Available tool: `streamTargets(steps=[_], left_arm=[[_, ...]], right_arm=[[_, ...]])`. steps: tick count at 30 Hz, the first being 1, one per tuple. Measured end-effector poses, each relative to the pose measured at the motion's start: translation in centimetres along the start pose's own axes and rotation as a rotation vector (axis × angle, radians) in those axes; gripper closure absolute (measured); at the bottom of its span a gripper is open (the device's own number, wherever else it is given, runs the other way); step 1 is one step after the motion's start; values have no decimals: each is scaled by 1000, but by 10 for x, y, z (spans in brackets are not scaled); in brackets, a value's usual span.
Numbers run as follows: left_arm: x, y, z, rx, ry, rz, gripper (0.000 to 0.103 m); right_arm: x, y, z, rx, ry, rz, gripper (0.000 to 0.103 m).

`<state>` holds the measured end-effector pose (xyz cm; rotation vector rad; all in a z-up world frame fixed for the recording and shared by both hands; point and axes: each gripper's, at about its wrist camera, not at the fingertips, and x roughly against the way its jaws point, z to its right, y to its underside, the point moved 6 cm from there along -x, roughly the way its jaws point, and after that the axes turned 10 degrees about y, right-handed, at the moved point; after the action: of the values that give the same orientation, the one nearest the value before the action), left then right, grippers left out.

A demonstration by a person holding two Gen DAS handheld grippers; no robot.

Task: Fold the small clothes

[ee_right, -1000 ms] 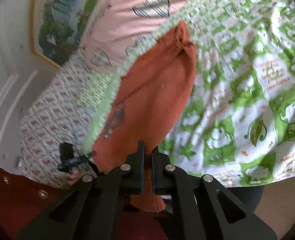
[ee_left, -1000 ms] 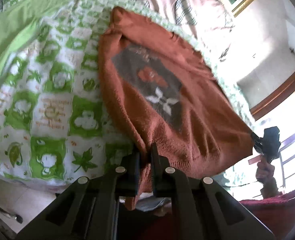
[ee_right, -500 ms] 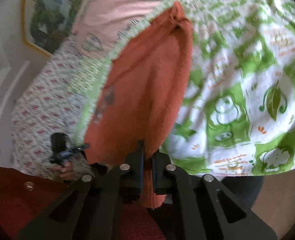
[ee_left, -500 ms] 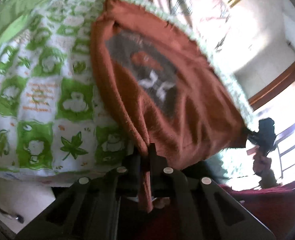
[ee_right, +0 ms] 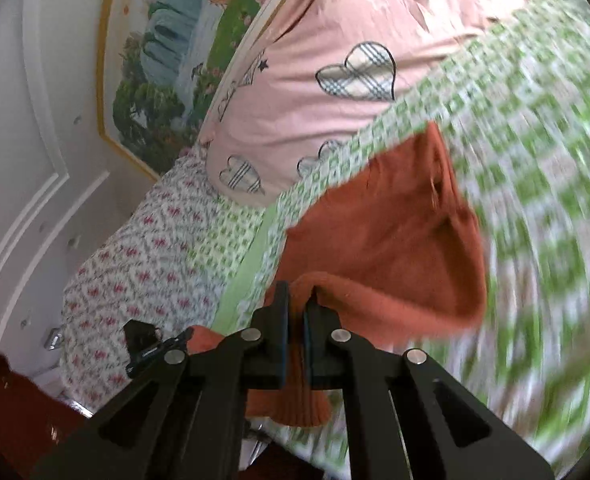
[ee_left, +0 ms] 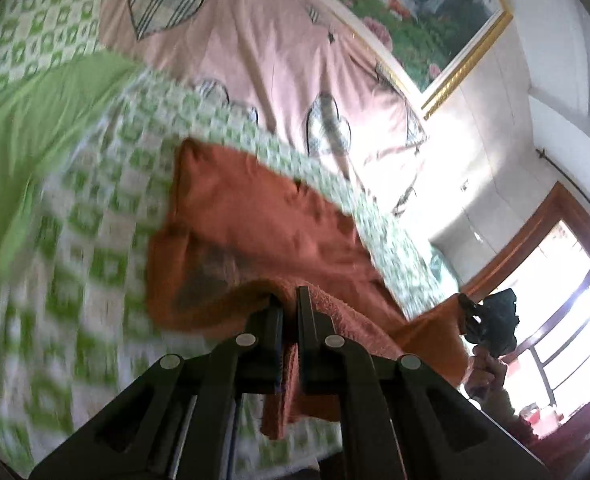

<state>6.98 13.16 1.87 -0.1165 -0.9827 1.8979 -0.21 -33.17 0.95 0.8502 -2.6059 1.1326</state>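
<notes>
Rust-orange knit is pinched in both grippers: the left gripper [ee_left: 290, 300] has its jaws clamped tight on one bottom corner of the little sweater [ee_left: 255, 216], and the right gripper [ee_right: 296, 296] is clenched on the other corner, ribbed hem hanging down between the pads. The near edge is lifted and curled over while the far half lies on the green-and-white checked blanket [ee_left: 95, 216]. Only the left view shows the greyish print on the sweater's front, plus the bright window [ee_left: 567, 300] and the person's hand [ee_left: 491, 368] holding the other gripper. The right view gives you the red-flowered sheet [ee_right: 143, 264] instead. Both catch the pink heart-print quilt [ee_right: 315, 92] and the framed landscape picture [ee_right: 175, 52] behind. The blanket is pretty blurry in both.
</notes>
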Motion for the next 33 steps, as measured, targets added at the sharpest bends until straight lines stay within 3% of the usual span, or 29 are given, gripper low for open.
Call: streamTargets(steps=[6,16,23,27,31,33], left_arm=[[-51,-69,-30,17,-9,70,100],[-142,-132,-91,11,-86,19,100],[-180,-132,-150,102,-161,-43,99],[-186,-117,-175,196,-201,-110,93],[-167,-94,-143,150,-156,-117,76],[-171,-67,-106,82,-102,-178,73]], right_arm=[[-57,-68,22,-27,50,23,96],[-144,-136,79,-72,188,-24,96],[-185,-135,126,-113,348,-114,95],[-184,-126,141,-172,386,-146,92],[-146,-119,128,-142,438,-67,75],[-141,-108,107,-76,433,-64,75]])
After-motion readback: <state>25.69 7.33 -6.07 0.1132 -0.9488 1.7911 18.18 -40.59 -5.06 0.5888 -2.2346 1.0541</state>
